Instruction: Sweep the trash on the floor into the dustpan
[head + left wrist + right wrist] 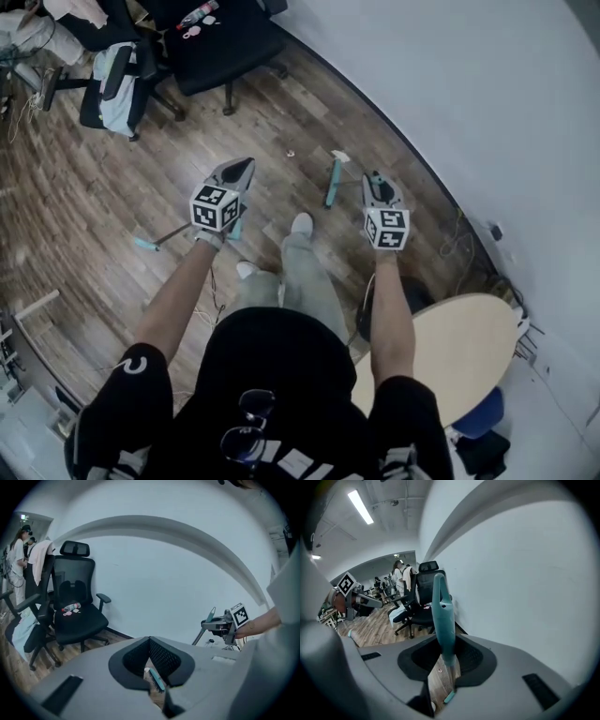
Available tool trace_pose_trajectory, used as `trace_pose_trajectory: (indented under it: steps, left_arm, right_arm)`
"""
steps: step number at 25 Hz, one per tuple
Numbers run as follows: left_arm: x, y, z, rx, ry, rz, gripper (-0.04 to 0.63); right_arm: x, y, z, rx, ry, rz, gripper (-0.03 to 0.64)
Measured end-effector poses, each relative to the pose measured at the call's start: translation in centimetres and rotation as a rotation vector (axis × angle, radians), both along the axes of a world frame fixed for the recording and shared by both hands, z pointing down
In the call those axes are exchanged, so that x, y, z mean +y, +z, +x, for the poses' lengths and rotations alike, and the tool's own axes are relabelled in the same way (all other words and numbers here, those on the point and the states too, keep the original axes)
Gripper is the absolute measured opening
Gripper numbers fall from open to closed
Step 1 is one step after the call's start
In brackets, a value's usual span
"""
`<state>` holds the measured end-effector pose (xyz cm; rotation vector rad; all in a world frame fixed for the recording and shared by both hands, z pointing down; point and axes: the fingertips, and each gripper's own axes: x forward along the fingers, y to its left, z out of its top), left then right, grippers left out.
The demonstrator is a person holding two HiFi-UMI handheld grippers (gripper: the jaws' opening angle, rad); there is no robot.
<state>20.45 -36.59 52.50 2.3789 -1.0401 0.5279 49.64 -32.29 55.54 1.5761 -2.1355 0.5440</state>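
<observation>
I stand on a wood floor. My left gripper is shut on the thin handle of a broom; its small teal head rests on the floor to my left. In the left gripper view the jaws meet, and a teal brush shows through the gap below. My right gripper is shut on the teal grip of a long-handled dustpan, which stands just ahead of my feet. A small pale scrap of trash lies on the floor beyond the dustpan.
A white wall curves along the right. Two black office chairs stand at the far side, one holding small items. A round wooden table is close at my right, with cables by the wall. People stand far left.
</observation>
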Motion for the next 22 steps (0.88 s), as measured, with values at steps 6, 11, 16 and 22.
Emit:
trace_pose_trajectory:
  steps: [6, 11, 16, 22]
  left_arm:
    - [-4.6, 2.2, 5.2, -0.005, 0.043, -0.034, -0.003]
    - [-7.7, 4.5, 7.4, 0.001, 0.034, -0.06, -0.003]
    - [-10.7, 6.7, 9.0, 0.017, 0.031, -0.076, -0.003]
    - [-11.6, 8.6, 8.1, 0.031, 0.005, -0.091, -0.003]
  right_arm:
    - [-3.9, 3.4, 7.1, 0.034, 0.041, -0.044, 0.086]
    - [-7.7, 6.1, 9.7, 0.081, 0.01, -0.062, 0.086]
    - [-10.5, 10.1, 9.4, 0.112, -0.037, -0.117, 0.086]
    - [-11.7, 12.0, 5.8, 0.079, -0.092, -0.113, 0.087]
